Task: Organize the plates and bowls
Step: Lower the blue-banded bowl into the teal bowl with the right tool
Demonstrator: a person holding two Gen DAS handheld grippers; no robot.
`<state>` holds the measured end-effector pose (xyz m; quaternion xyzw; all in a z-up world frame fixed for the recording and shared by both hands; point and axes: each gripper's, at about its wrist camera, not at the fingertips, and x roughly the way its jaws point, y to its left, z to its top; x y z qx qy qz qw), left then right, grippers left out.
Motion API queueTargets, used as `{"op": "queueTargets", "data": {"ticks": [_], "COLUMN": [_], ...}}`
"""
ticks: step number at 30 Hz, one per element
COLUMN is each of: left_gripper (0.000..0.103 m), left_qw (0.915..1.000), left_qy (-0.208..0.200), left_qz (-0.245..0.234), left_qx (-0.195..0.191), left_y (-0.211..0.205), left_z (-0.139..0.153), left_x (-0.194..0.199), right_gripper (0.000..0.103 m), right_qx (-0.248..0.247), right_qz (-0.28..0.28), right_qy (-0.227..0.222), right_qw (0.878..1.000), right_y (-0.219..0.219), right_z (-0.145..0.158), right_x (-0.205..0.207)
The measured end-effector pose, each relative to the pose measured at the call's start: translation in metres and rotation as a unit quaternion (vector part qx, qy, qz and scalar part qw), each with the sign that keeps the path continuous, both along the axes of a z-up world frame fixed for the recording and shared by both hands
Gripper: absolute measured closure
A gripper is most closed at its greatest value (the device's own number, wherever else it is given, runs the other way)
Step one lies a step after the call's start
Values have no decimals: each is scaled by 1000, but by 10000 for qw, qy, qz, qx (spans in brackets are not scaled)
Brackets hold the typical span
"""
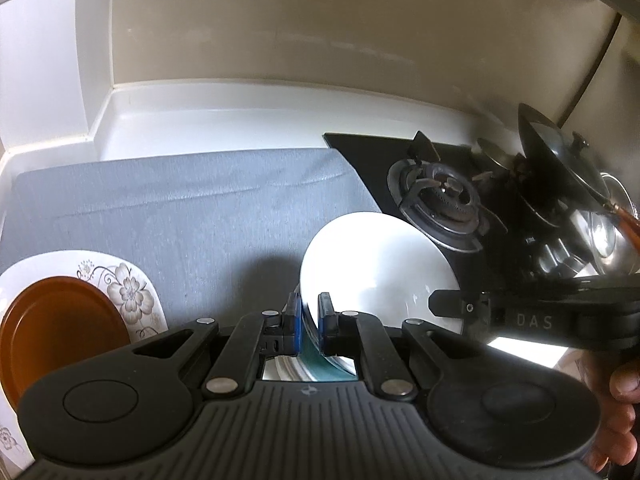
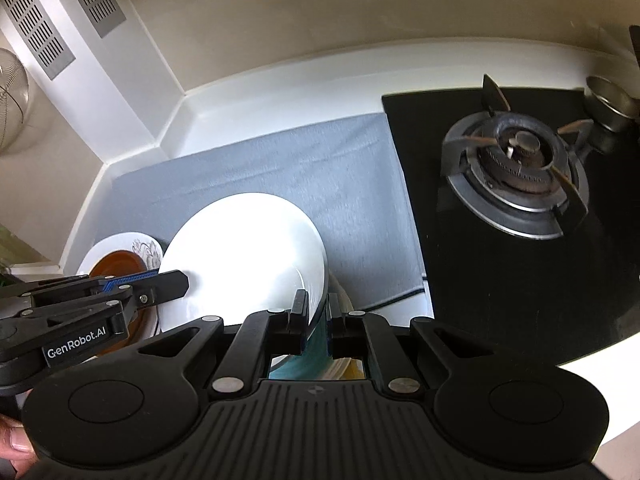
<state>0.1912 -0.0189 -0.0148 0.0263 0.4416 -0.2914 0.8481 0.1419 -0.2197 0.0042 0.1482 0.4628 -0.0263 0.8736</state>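
Note:
A white plate point(image 1: 376, 264) point(image 2: 248, 256) hangs tilted above the grey mat point(image 1: 180, 208) point(image 2: 320, 168), gripped from both sides. My left gripper point(image 1: 309, 304) point(image 2: 182, 280) is shut on its left rim. On the opposite rim my right gripper point(image 2: 318, 304) point(image 1: 436, 304) is shut too. Under the jaws a teal surface point(image 1: 320, 364) point(image 2: 304, 364) and other plate edges peek out, mostly hidden. At the left a brown plate point(image 1: 60, 332) point(image 2: 118, 264) lies on a white floral plate point(image 1: 128, 288) point(image 2: 132, 242).
A black gas stove point(image 1: 440, 196) point(image 2: 516, 168) borders the mat on the right, with a lidded pot point(image 1: 560, 168) and a steel kettle point(image 1: 600, 240) on its far side. White counter and wall run behind. A person's hand point(image 1: 620, 420) point(image 2: 16, 440) shows at the frame edges.

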Motion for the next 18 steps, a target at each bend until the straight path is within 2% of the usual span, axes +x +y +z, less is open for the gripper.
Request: {"op": "queueTargets", "data": {"ticks": [18], "left_gripper": [95], "left_qw": [9992], "left_qy": [215], "left_qz": [-336], "left_qx": [61], "left_y": [1], "left_z": [-22], "left_x": [5], "right_gripper": [94], "right_qx": [-193], "right_qz": [-238], "right_qy": [345], "right_qw": [9989], "right_y": [13], "right_z": [-17], "right_x": [-1]}}
